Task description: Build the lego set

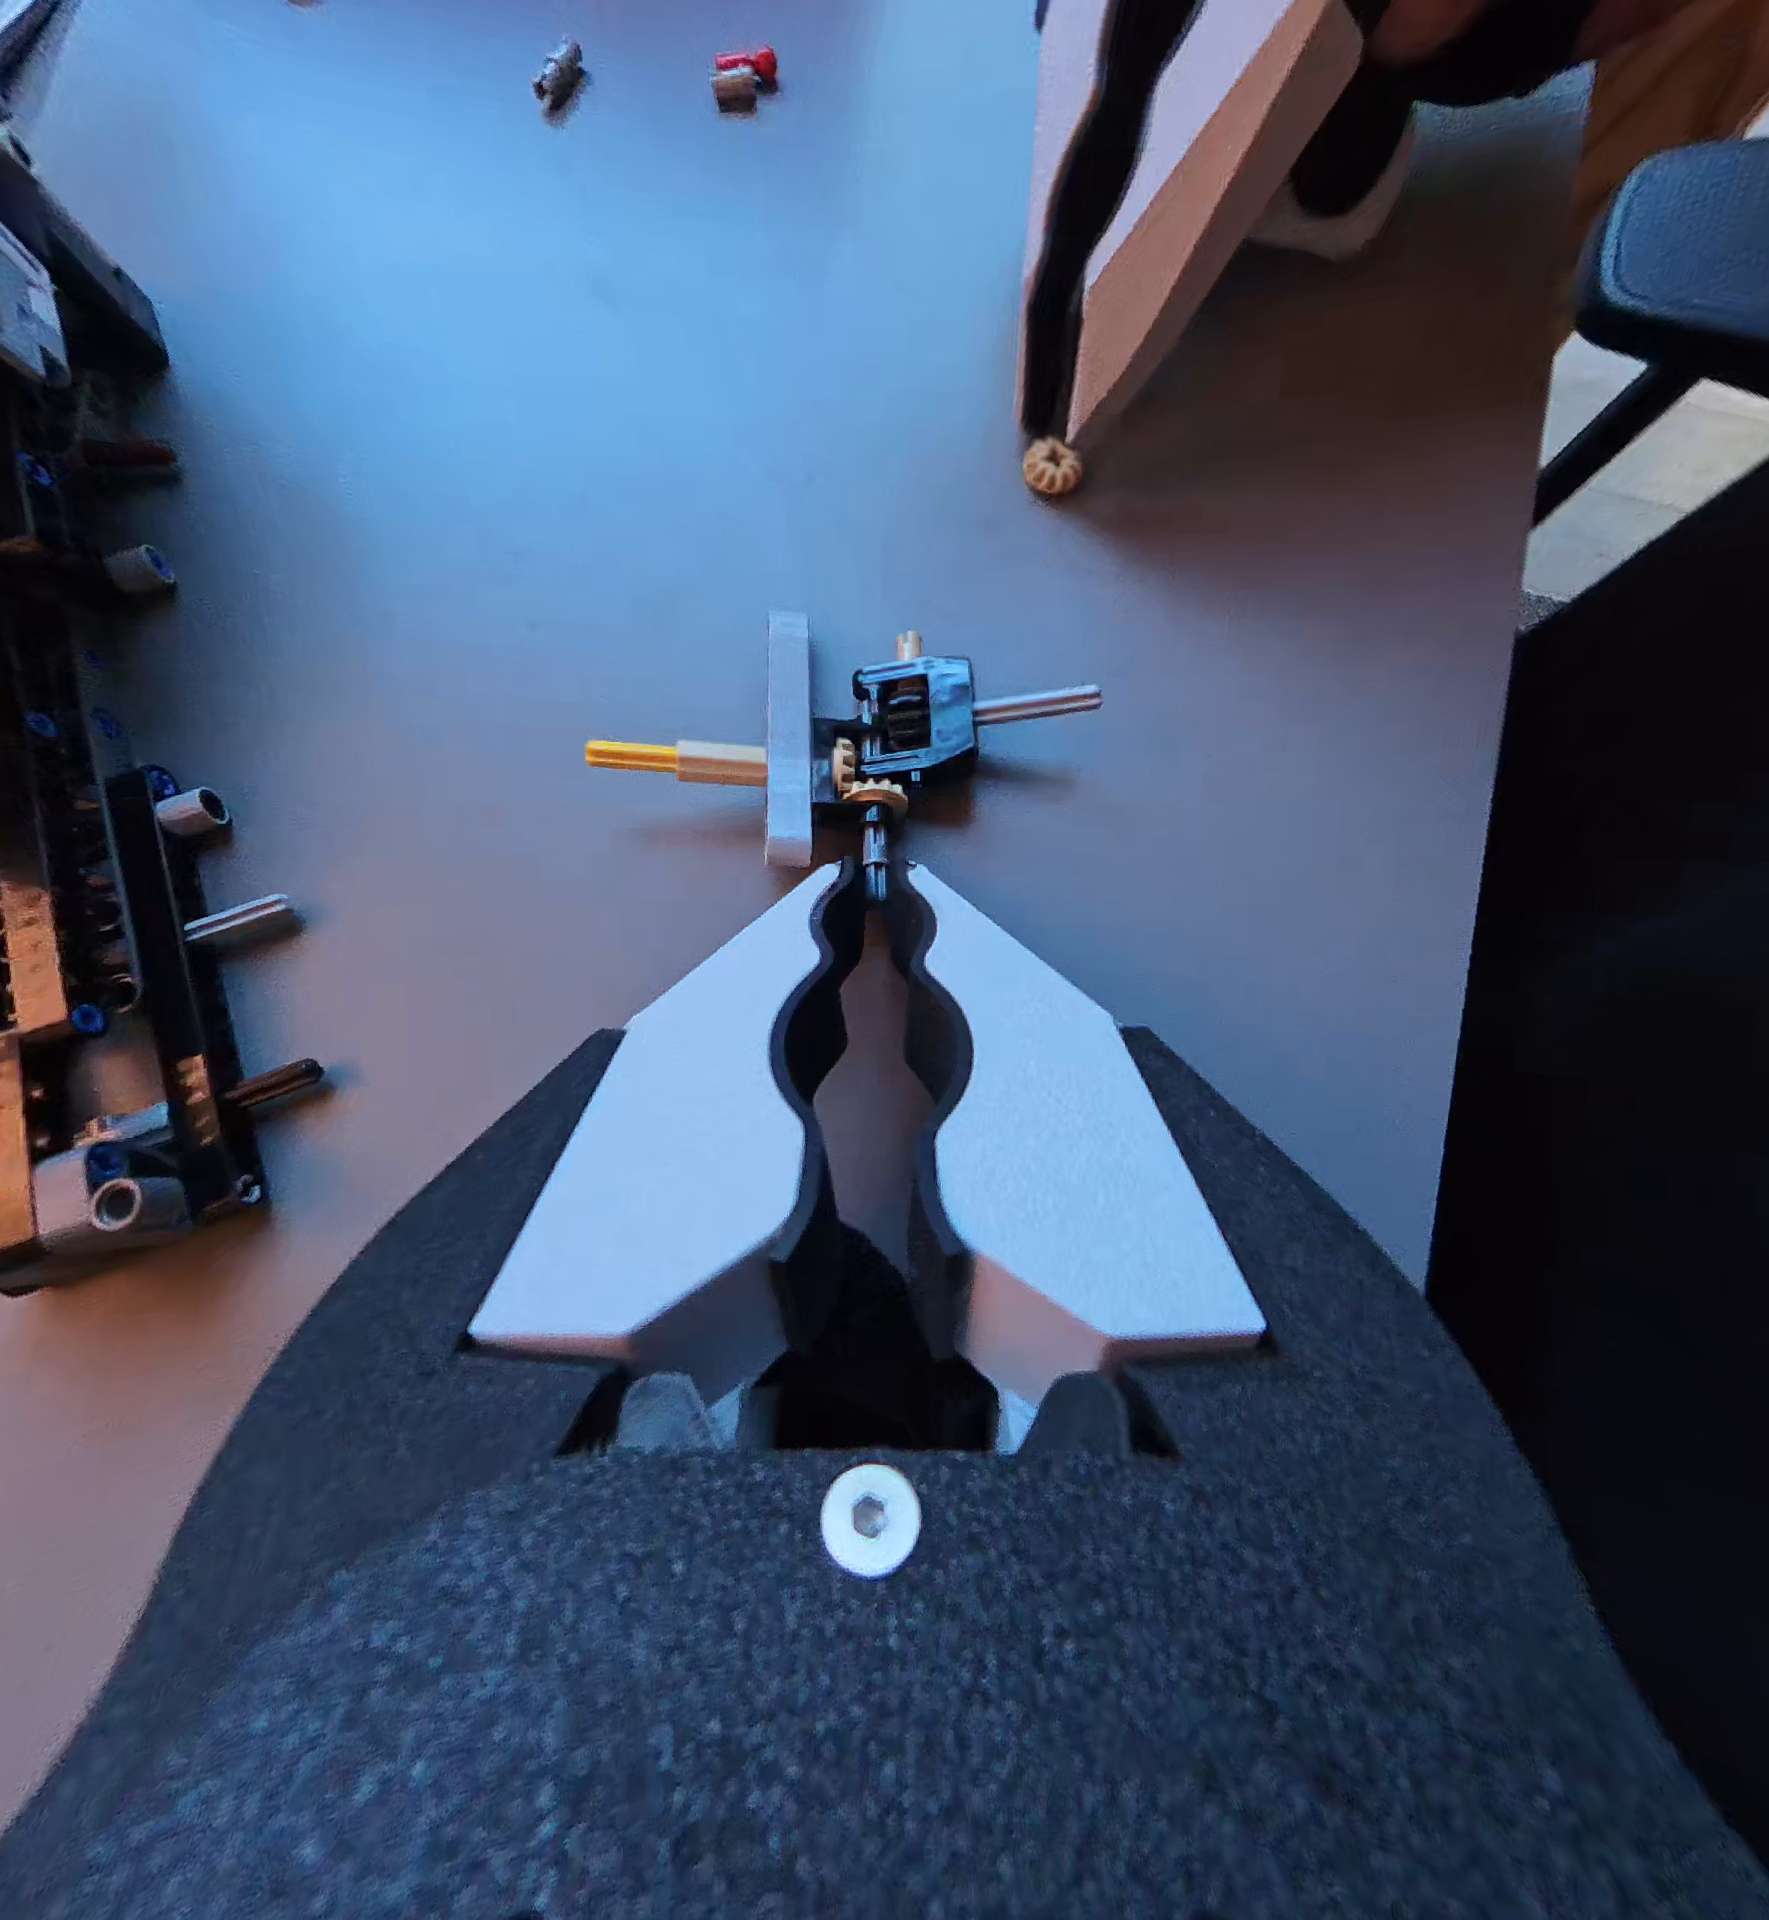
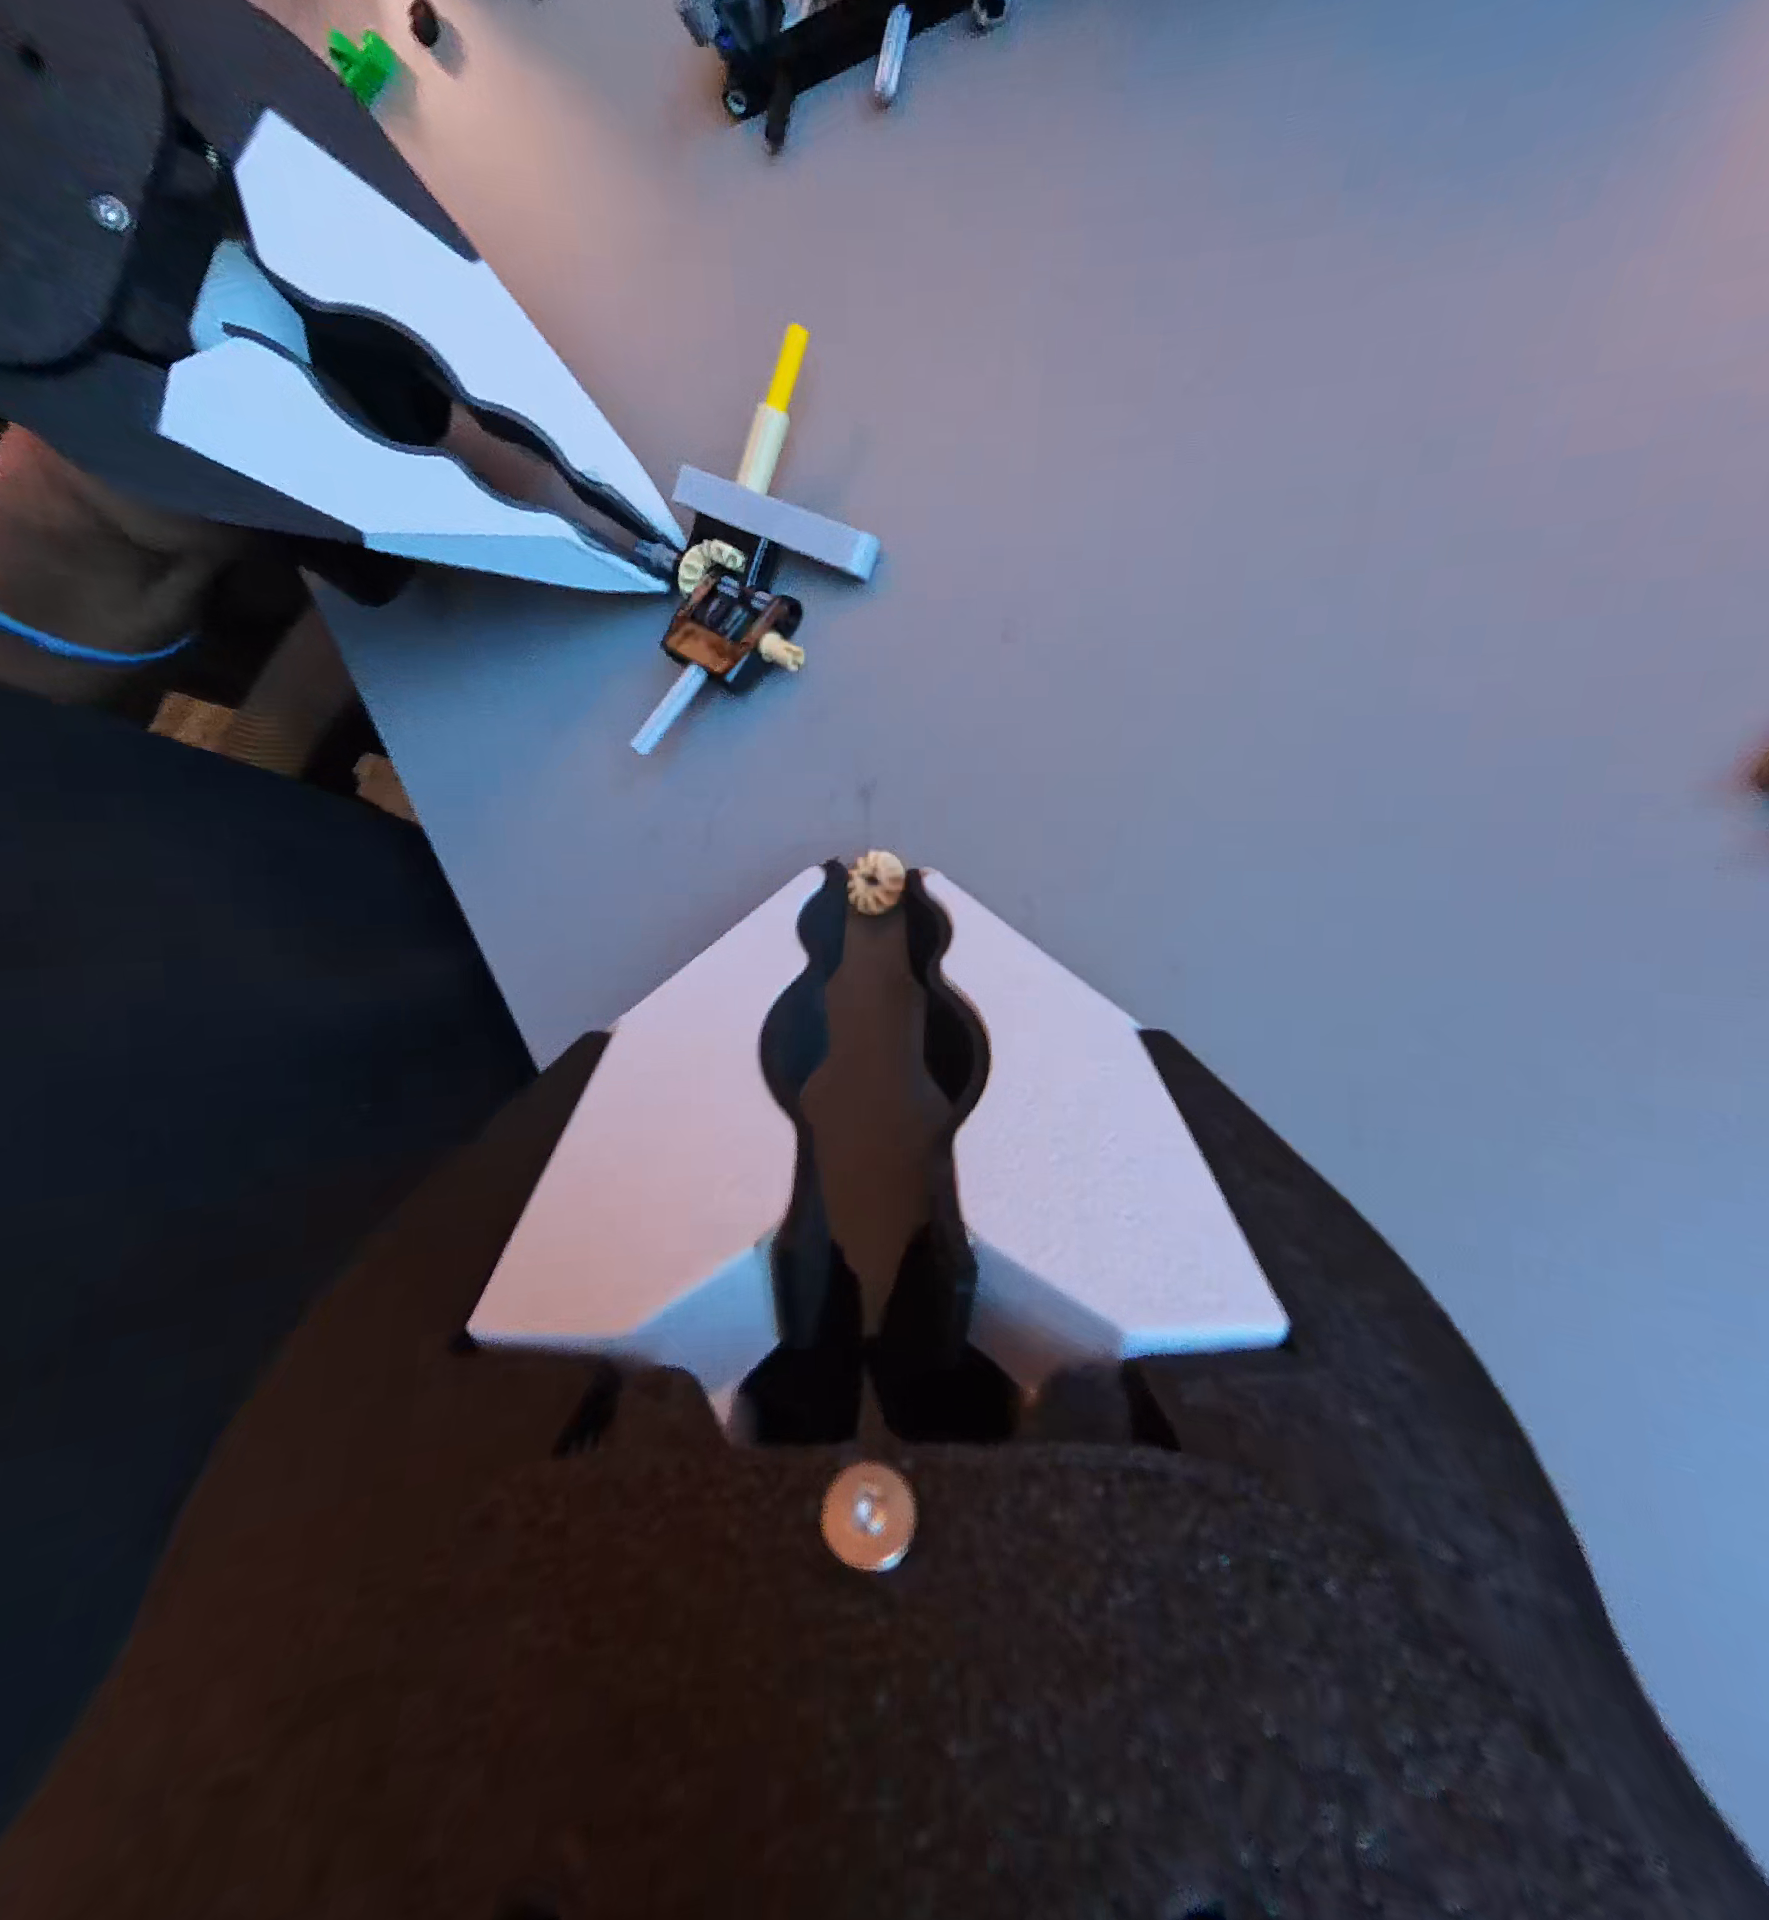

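A small gear assembly [image 1: 901, 727] lies on the grey table: a black frame, a grey beam [image 1: 788, 740], a yellow axle [image 1: 631, 752] to the left, a grey axle [image 1: 1041, 702] to the right and tan gears. My left gripper [image 1: 878, 883] is shut on the dark axle [image 1: 876, 847] that sticks out of the assembly toward me. The assembly also shows in the right wrist view [image 2: 729, 613], with the left gripper [image 2: 656, 566] on its axle. My right gripper [image 2: 876, 878] is shut on a loose tan bevel gear [image 2: 876, 881], held at the table surface; that gear shows in the left wrist view [image 1: 1052, 468].
A large black and grey Technic build [image 1: 69, 935] with protruding axles lies along the left edge. Small loose parts, one grey [image 1: 558, 73] and one red and brown [image 1: 745, 75], lie at the far side. A green piece [image 2: 366, 64] lies far left. The table edge [image 1: 1524, 582] and a chair are right. Across from one pair of fingers to the other is roughly 10 cm.
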Action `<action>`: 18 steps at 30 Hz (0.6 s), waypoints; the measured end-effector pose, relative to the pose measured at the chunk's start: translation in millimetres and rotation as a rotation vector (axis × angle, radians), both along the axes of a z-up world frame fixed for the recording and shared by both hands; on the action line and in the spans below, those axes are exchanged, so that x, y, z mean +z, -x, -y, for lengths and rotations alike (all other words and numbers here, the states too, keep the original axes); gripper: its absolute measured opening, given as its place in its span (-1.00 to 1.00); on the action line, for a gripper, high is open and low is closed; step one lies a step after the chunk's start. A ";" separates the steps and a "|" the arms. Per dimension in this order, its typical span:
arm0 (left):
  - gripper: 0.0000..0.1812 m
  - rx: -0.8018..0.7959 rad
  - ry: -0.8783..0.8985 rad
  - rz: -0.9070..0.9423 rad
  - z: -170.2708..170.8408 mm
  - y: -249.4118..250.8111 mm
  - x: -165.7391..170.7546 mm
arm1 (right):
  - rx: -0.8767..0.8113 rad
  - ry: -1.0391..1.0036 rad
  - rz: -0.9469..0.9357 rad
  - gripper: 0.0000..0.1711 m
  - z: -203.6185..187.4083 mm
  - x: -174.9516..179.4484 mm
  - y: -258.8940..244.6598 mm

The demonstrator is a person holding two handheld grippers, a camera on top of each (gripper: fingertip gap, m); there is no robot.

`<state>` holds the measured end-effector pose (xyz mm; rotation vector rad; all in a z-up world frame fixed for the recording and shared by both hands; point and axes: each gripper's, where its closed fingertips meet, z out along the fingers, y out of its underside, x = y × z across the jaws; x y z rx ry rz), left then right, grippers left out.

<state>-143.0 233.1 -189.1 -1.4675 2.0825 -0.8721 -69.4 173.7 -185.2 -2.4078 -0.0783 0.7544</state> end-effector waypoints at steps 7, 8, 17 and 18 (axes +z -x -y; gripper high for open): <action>-0.98 0.136 0.081 0.004 9.0 -13.0 -1.4 | -0.083 -0.209 0.123 -0.41 -18.8 33.1 19.8; -0.98 0.150 0.101 0.006 11.3 -14.5 -1.3 | -0.069 -0.218 0.192 -0.39 -21.0 26.2 28.6; -0.98 0.169 0.096 0.012 18.4 -18.1 -1.5 | -0.160 -0.261 0.505 -0.61 -39.4 2.7 29.1; -0.98 0.174 0.096 0.013 18.7 -18.3 -1.5 | -0.165 -0.248 0.487 -0.62 -39.3 1.7 28.2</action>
